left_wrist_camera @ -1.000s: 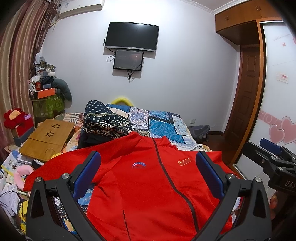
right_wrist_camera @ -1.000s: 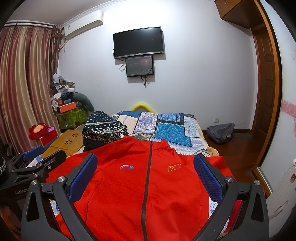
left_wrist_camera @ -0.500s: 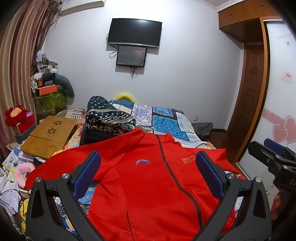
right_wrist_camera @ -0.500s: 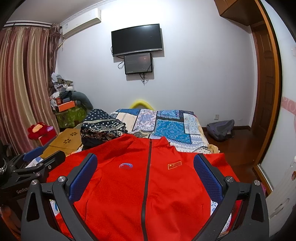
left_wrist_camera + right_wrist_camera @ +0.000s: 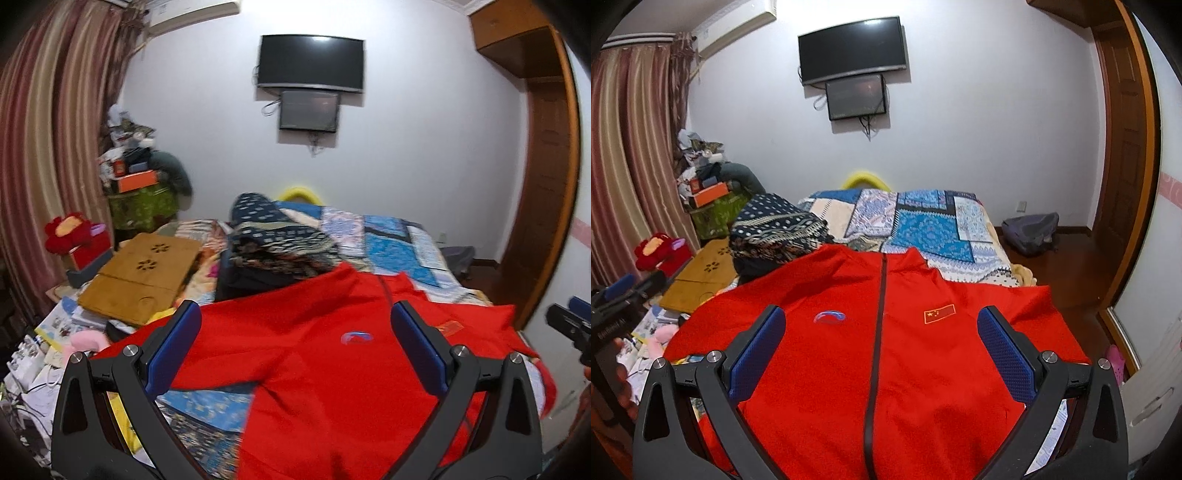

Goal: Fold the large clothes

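A red zip-up jacket [image 5: 849, 354] lies front up and spread flat on the near end of the bed, collar away from me, with a dark zipper, a blue logo and a small flag patch. It also shows in the left wrist view [image 5: 332, 354]. My left gripper [image 5: 295, 332] is open and empty above the jacket's left sleeve side. My right gripper [image 5: 881, 332] is open and empty above the jacket's chest. Each gripper shows at the edge of the other's view: the right one in the left wrist view [image 5: 570, 325], the left one in the right wrist view [image 5: 624, 295].
A patchwork quilt [image 5: 923, 225] covers the bed. A stack of folded dark patterned clothes [image 5: 775, 232] sits behind the jacket's left shoulder. A wooden lap tray [image 5: 140, 273], books and toys crowd the left side. A grey bag [image 5: 1030, 232] lies on the floor by the door.
The left gripper has swung to the left, so the jacket now sits further right in its view. The right gripper has moved slightly. Both stay open.
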The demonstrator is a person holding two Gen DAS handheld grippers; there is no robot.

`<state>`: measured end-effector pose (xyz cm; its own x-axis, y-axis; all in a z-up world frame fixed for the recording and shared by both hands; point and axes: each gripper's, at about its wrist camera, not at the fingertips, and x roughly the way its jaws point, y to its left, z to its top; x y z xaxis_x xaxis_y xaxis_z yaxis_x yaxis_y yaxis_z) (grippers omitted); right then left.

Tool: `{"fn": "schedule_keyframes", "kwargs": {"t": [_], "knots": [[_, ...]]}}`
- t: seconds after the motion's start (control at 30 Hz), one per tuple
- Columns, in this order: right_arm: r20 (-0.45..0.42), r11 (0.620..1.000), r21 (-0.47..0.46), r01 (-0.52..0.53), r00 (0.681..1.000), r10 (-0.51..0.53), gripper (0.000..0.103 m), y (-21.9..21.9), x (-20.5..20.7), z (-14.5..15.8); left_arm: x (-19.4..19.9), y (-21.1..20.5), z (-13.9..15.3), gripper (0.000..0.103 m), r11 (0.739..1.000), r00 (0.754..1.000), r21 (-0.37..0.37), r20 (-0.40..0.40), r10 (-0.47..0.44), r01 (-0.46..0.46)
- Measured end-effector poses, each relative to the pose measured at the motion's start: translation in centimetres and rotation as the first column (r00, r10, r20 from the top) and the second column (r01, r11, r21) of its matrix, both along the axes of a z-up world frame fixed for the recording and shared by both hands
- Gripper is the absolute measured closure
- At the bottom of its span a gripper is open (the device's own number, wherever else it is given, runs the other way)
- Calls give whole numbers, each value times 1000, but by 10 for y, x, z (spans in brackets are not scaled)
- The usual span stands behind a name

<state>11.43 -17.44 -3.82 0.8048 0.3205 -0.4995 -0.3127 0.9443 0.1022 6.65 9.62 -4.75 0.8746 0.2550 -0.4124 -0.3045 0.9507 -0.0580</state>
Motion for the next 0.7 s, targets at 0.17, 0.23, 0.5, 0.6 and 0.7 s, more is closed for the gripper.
{"fn": "schedule_keyframes", "kwargs": {"t": [0.17,0.23,0.5,0.6,0.7], "knots": [[-65,1000,-16,26,998,-27,0,2,23,-15,21,56,-28,0,993,991,-41,-79,105,-108],[-108,999,-20,38,993,-39,0,2,35,-25,29,84,-45,0,984,980,-77,-130,153,-164],[-243,998,-29,58,968,-64,0,2,63,-50,39,209,-153,2,827,889,-381,-364,276,-413],[-270,998,-32,60,960,-66,0,2,72,-57,36,236,-190,17,758,854,-444,-437,282,-477],[-295,998,-39,56,953,-65,0,4,82,-62,33,252,-220,19,698,838,-502,-472,274,-511]]}}
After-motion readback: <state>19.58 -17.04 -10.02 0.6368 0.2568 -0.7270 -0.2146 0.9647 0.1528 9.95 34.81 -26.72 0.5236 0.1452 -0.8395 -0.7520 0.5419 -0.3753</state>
